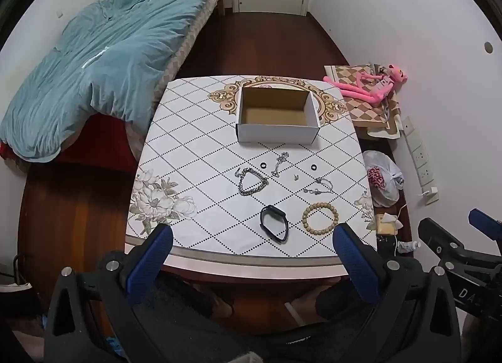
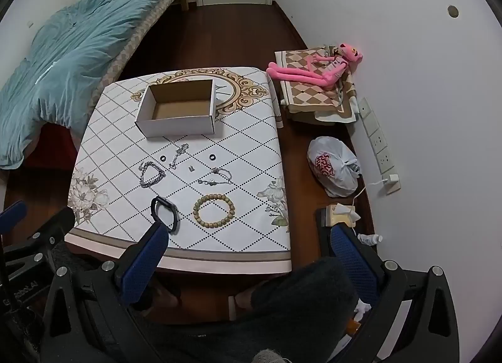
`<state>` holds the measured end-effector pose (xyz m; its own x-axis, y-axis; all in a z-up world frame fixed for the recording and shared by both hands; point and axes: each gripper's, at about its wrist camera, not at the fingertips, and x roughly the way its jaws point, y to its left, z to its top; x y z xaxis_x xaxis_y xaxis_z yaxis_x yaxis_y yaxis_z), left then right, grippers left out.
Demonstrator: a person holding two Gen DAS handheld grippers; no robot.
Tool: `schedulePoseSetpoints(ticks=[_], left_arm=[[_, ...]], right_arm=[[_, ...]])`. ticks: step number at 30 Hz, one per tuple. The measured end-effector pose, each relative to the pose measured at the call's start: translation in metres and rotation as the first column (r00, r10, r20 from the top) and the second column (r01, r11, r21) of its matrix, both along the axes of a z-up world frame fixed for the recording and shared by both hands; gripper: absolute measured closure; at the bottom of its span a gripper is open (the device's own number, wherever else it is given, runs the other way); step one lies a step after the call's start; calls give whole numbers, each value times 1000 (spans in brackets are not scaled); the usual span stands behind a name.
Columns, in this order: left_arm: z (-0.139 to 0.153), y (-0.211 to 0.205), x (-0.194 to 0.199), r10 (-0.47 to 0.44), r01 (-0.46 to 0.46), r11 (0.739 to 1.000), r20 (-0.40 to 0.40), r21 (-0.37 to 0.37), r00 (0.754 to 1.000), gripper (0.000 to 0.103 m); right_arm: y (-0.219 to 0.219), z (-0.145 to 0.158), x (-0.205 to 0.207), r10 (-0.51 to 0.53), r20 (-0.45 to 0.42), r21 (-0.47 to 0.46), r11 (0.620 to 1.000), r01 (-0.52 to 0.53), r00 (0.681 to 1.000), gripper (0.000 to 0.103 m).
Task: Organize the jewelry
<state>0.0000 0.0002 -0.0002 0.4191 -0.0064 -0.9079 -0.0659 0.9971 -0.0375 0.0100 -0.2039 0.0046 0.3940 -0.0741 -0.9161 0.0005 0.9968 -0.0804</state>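
The jewelry lies spread in loose rows on the bench [image 1: 194, 143], each piece apart, likely so one can be picked at a time. The empty box [image 1: 276, 118] waits at twelve o'clock of them, open side up to receive them. The left gripper [image 1: 254, 237] and right gripper [image 2: 248, 237] hang above the near edge, jaws wide apart, holding nothing. Nearest are the black band [image 1: 273, 222] and the bead bracelet [image 1: 320, 215]; the chain bracelet [image 1: 252, 181] lies at eleven o'clock. Nothing blocks the path to the box.

Right claw [image 2: 249, 239] agape above bead bracelet [image 2: 214, 209].
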Motion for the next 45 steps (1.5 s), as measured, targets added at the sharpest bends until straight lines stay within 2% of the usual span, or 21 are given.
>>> schedulePoseSetpoints(ticks=[11, 24, 45], left_arm=[[-3, -5, -1, 3, -3, 1000, 10, 13, 1000, 0], [17, -1, -9, -7, 7, 1000, 27, 12, 1000, 0], [18, -7, -8, -10, 10, 1000, 27, 15, 1000, 0]], right_arm=[[4, 10, 0, -4, 5, 3, 1000, 4, 1000, 0], [1, 11, -3, 1, 11, 9, 1000, -1, 1000, 0], [-2, 16, -6, 0, 17, 18, 1000, 0, 1000, 0]])
